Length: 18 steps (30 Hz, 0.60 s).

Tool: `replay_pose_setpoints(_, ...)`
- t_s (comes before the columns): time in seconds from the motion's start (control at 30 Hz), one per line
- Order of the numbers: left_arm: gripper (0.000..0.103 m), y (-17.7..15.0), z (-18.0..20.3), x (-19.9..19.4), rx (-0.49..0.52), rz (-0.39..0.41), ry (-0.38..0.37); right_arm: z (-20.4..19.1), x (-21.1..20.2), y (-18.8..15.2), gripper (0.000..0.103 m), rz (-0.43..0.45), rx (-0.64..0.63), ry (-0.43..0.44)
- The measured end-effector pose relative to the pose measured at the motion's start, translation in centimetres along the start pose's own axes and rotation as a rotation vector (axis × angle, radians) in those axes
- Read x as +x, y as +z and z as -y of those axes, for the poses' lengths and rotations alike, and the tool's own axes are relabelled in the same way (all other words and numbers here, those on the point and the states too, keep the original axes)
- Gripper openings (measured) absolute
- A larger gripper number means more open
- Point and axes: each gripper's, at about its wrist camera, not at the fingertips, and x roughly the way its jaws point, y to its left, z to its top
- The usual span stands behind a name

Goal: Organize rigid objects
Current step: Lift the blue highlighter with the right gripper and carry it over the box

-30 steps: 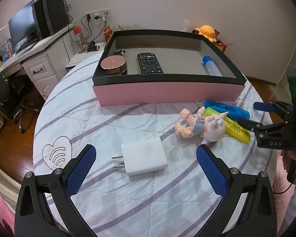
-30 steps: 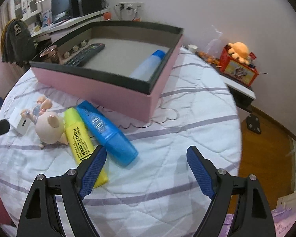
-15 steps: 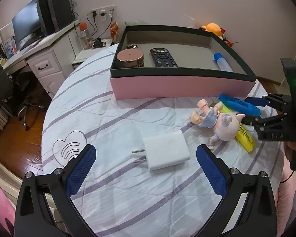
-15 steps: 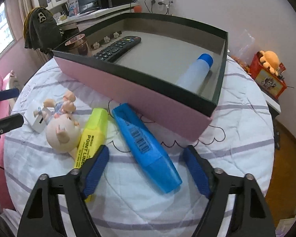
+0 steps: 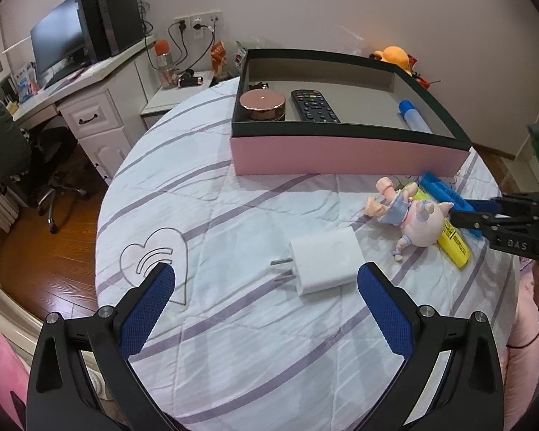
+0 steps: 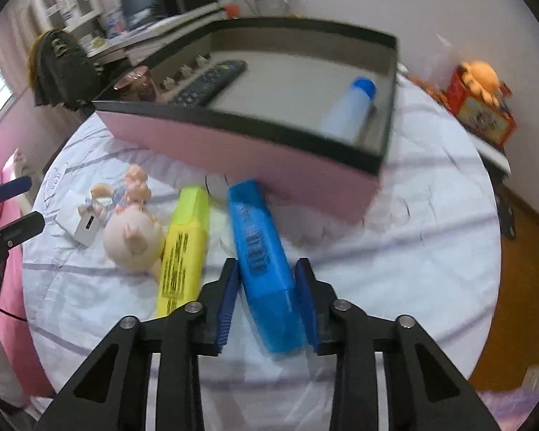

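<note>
Blue highlighter (image 6: pixel 266 269) lies lengthwise between tool (image 6: pixel 269 301) pads, pointing boxward.

Both grippers: black plastic frames w/ triangular cut-outs, 2 blue textured pads each, silver screws at the pivots. Left gripper (image 5: pixel 266 300), right gripper (image 6: pixel 268 303). Right one carries white "DAS" lettering, green LED, thin black cable.

Two highlighters (image 6: pixel 185 248) (image 6: pixel 264 269), one pig doll (image 5: pixel 415 215), one charger (image 5: pixel 323 262), one remote (image 5: pixel 314 105), one box (image 5: pixel 341 154)
</note>
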Motion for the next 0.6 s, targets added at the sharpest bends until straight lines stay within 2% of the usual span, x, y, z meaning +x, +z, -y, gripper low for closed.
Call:
replay_pose_setpoints(0.1, 0.103, -0.3, 0.0, -0.2, 0.002, -0.002, -0.005, -0.7, -0.6, -0.8, 0.032, -0.023, 0.011, -0.015)
replay_pose_setpoints(0.17, 0.103, -0.6, 0.2, -0.3, 0.007, -0.005, -0.006, -1.0, -0.7, -0.8, 0.036, -0.016, 0.000, -0.015)
replay_pose_setpoints(0.23, 0.103, -0.8, 0.5, -0.6, 0.019, -0.005, -0.013, -0.8, -0.5, -0.5, 0.036, -0.011, 0.007, -0.012)
replay_pose_setpoints(0.37, 0.103, -1.1, 0.9, -1.0, 0.036, -0.003, -0.017, -0.4, -0.1, 0.3, 0.046, -0.012, 0.012, 0.012)
replay_pose_setpoints(0.5, 0.103, -1.3, 1.0, -1.1, 0.039, -0.006, -0.020, -0.5, 0.4, 0.9, 0.046, -0.021, -0.019, -0.006)
replay_pose_setpoints(0.53, 0.103, -1.3, 1.0, -1.1, 0.041, -0.007, -0.018, -0.6, 0.6, 1.0, 0.045, -0.021, -0.025, -0.007)
replay_pose_setpoints(0.57, 0.103, -1.3, 1.0, -1.1, 0.039, -0.005, -0.017, -0.6, 0.7, 1.1, 0.040, -0.017, -0.028, -0.010)
replay_pose_setpoints(0.6, 0.103, -1.3, 0.9, -1.1, 0.037, -0.003, -0.018, -0.5, 0.6, 1.1, 0.028, -0.016, -0.025, -0.018)
